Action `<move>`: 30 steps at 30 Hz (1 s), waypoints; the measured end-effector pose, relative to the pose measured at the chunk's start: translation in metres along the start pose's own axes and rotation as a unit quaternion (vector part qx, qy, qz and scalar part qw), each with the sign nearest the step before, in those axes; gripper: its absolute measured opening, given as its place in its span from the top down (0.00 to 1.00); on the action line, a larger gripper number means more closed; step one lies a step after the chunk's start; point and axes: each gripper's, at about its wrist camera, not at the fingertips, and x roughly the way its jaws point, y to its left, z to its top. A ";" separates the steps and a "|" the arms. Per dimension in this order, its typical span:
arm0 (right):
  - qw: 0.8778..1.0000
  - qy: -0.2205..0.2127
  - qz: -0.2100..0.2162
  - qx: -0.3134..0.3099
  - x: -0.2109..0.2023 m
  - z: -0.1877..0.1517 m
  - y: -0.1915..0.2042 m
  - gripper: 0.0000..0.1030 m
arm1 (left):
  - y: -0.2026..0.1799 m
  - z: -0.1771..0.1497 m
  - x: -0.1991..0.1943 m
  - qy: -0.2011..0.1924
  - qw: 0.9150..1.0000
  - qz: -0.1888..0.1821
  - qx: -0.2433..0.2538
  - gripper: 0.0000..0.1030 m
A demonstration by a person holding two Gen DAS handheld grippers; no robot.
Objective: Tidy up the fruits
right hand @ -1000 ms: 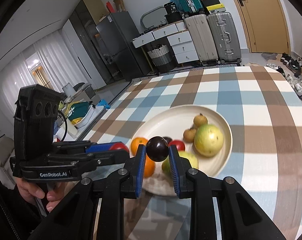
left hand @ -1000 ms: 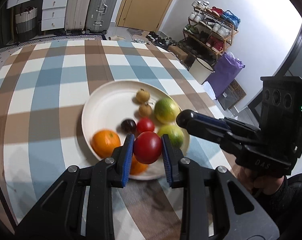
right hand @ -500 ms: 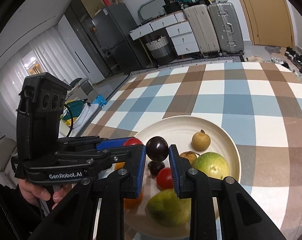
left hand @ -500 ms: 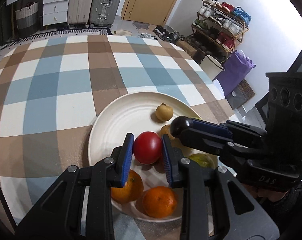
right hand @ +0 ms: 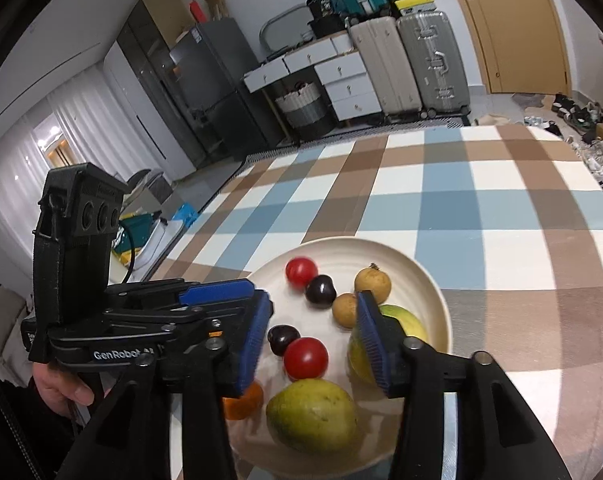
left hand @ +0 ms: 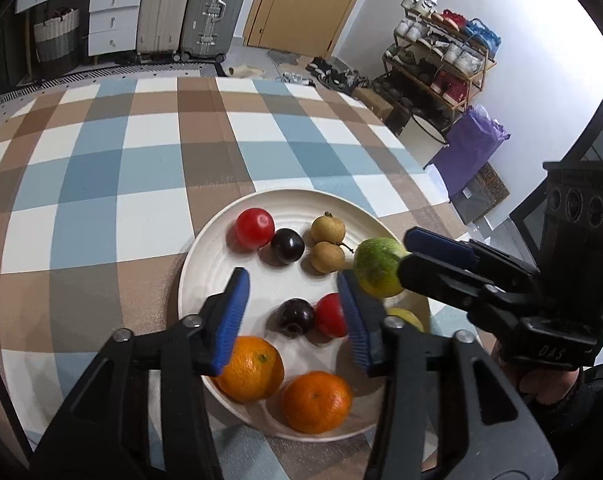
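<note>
Both tongs, the left gripper and right gripper, hover with jaws opening and pads gripping nothing above the cream plate on the checked tablecloth, where tomatoes, plums, oranges and green fruit lie.

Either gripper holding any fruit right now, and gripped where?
Nothing held. Left gripper and right gripper are both opening, empty, above the fruit on the plate.
</note>
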 end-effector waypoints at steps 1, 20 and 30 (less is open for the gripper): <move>1.000 -0.005 -0.002 0.000 -0.004 -0.001 0.001 0.47 | -0.002 -0.001 -0.005 -0.005 1.000 0.006 0.001 0.54; 0.986 -0.148 -0.039 -0.066 -0.085 -0.043 0.056 0.01 | -0.040 -0.065 -0.098 -0.155 0.979 0.126 0.031 0.20; 0.971 -0.198 -0.100 -0.093 -0.098 -0.072 0.070 0.01 | -0.049 -0.105 -0.129 -0.230 0.955 0.184 0.033 0.12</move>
